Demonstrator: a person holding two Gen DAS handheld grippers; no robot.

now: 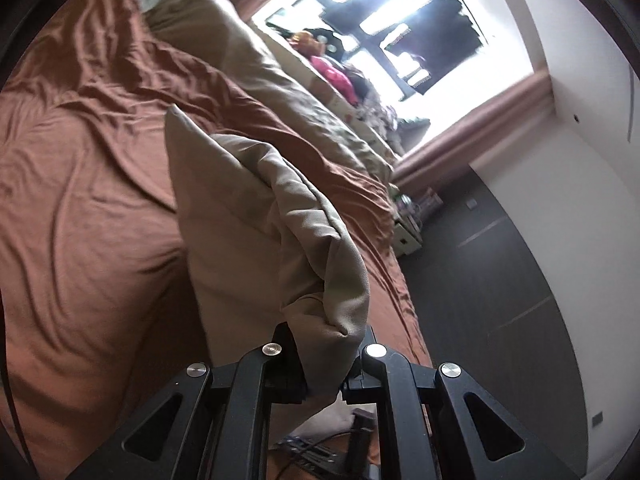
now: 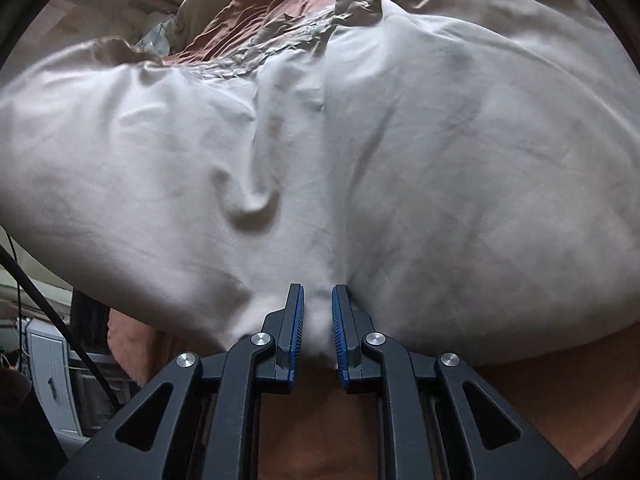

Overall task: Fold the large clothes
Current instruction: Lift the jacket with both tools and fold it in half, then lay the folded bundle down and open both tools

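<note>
A large beige cloth (image 1: 248, 216) rises off the rust-brown bed sheet (image 1: 80, 180) in the left wrist view. My left gripper (image 1: 326, 340) is shut on a bunched corner of it, and the fabric covers the fingertips. In the right wrist view the same pale cloth (image 2: 400, 160) billows across most of the picture above the brown sheet (image 2: 540, 392). My right gripper (image 2: 318, 300) pinches a narrow fold at the cloth's near edge between its blue pads (image 2: 298, 320).
Beige bedding (image 1: 224, 40) lies along the bed's far side under a bright window (image 1: 400, 40) with pink curtains and clutter on the sill. Dark floor (image 1: 500, 280) and a small bedside unit (image 1: 408, 232) are beside the bed. A white cabinet (image 2: 52, 380) and a black cable (image 2: 60, 320) stand lower left.
</note>
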